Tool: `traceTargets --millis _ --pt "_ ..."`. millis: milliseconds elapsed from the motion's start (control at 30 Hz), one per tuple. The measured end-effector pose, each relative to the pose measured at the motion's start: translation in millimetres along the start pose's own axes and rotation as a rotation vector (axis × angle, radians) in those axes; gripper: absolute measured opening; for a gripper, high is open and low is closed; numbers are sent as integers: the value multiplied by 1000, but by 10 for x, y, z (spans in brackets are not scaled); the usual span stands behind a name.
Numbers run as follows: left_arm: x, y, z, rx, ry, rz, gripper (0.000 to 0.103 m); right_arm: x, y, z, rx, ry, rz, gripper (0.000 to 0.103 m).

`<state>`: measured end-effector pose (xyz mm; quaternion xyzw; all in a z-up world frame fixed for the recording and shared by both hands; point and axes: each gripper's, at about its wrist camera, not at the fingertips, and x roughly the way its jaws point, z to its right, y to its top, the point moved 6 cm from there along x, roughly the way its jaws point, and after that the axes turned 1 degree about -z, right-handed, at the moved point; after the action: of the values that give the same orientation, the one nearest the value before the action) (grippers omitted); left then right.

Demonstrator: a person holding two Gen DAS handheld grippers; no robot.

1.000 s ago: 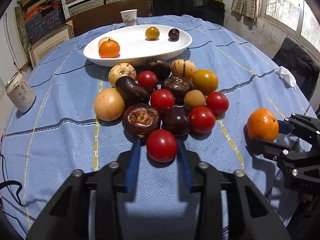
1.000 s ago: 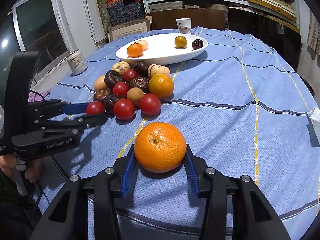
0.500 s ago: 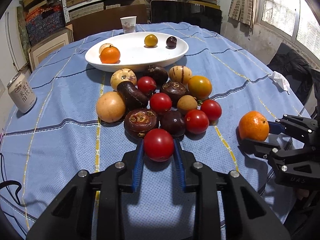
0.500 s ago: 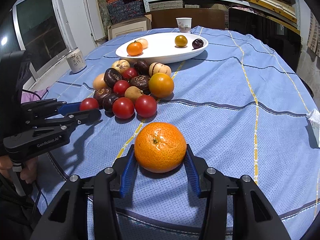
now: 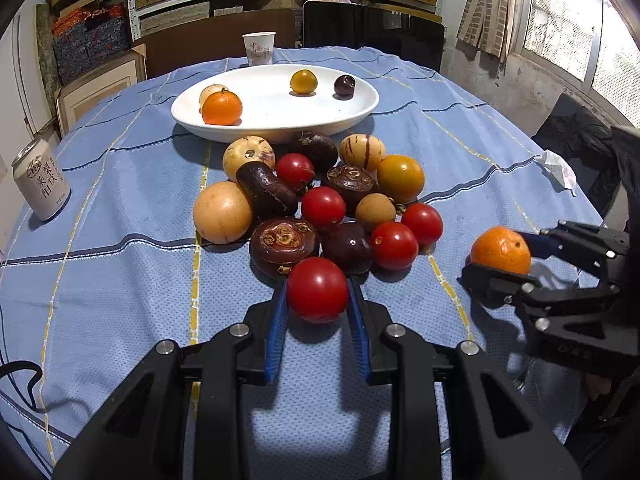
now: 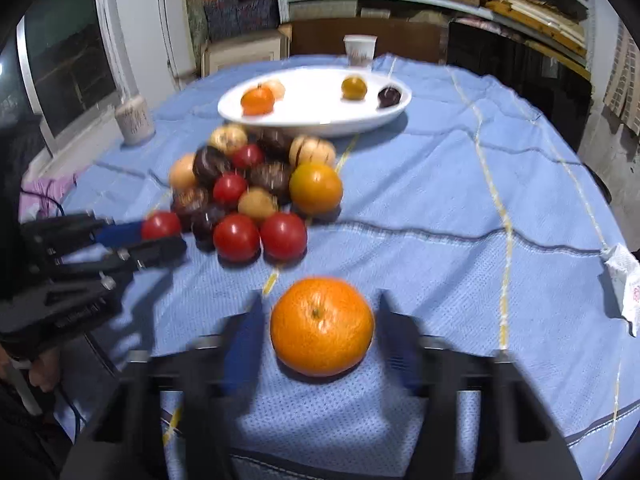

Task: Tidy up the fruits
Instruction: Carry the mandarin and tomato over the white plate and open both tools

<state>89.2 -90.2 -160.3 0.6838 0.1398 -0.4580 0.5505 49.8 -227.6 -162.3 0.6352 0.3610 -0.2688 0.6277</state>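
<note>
My left gripper (image 5: pixel 318 292) is shut on a red tomato (image 5: pixel 317 289) at the near edge of the fruit pile (image 5: pixel 320 208); the tomato touches the brown fruit behind it. In the right wrist view this left gripper (image 6: pixel 160 236) shows at the left with the tomato (image 6: pixel 162 225) in its tips. An orange tangerine (image 6: pixel 322 326) rests on the blue cloth between the blurred fingers of my right gripper (image 6: pixel 320 304), with a small gap on each side. The white oval plate (image 5: pixel 276 120) behind the pile holds a tangerine, a pale fruit, a yellow fruit and a dark plum.
A drink can (image 5: pixel 40 180) stands at the table's left edge. A paper cup (image 5: pixel 259 48) stands behind the plate. A crumpled tissue (image 5: pixel 558 170) lies near the right edge. Shelves and a dark chair back stand beyond the table. A hand (image 6: pixel 40 372) shows at bottom left.
The left jaws closed onto the red tomato. The right jaws, which pressed on the tangerine, now stand slightly wider with gaps beside it. Both hands stayed nearly in place.
</note>
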Motion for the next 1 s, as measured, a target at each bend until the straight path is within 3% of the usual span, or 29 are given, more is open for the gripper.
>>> traceTargets --millis 833,1000 --pt "-189 -39 -190 -66 21 42 28 -172 -86 27 40 39 55 47" --pt "-292 112 -285 -95 -5 42 28 -374 142 72 26 45 99 47"
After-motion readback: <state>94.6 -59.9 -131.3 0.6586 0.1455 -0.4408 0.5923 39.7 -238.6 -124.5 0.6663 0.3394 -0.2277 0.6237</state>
